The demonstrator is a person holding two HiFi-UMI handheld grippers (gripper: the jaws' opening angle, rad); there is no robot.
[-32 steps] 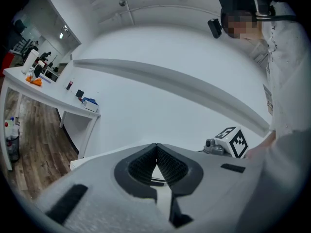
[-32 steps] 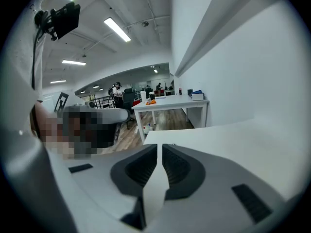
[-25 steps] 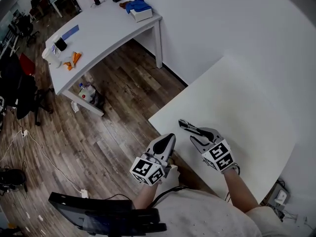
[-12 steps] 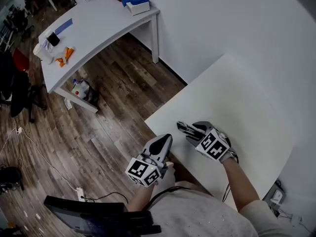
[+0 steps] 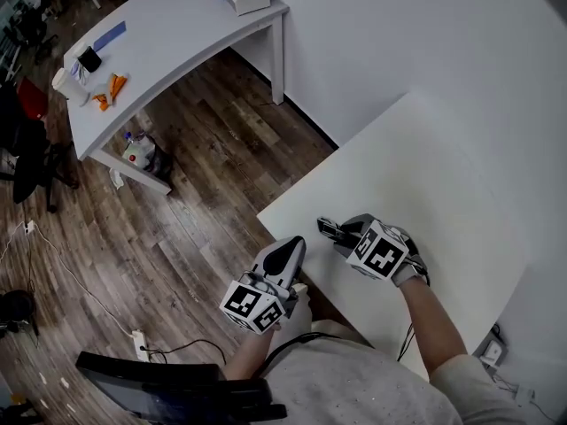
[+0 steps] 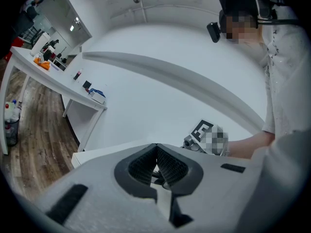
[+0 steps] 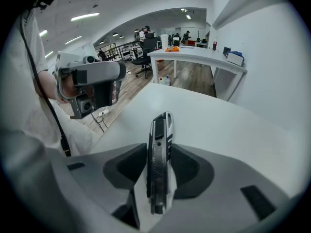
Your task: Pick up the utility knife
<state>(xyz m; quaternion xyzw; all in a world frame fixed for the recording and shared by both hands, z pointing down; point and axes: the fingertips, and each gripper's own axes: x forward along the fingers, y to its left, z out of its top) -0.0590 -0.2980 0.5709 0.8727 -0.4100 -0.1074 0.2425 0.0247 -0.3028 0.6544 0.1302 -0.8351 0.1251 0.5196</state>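
The utility knife (image 7: 160, 130), black and silver, stands on its narrow edge between the pads of my right gripper (image 7: 159, 153). The jaws are closing, with thin gaps still showing beside the blade body. In the head view the knife (image 5: 329, 229) pokes out toward the left from the right gripper (image 5: 342, 235), which tips down onto the white table (image 5: 425, 175) near its front corner. My left gripper (image 5: 285, 257) hovers just off the table's near edge, shut and empty, its pads (image 6: 165, 166) meeting at the tip.
A wooden floor (image 5: 186, 211) lies left of the table. A second white desk (image 5: 177, 51) with small items stands further back. A white wall (image 5: 425, 34) runs behind the table.
The right gripper has sunk onto the table and tipped further down, the knife still at its jaws. The left gripper has drifted slightly down and left.
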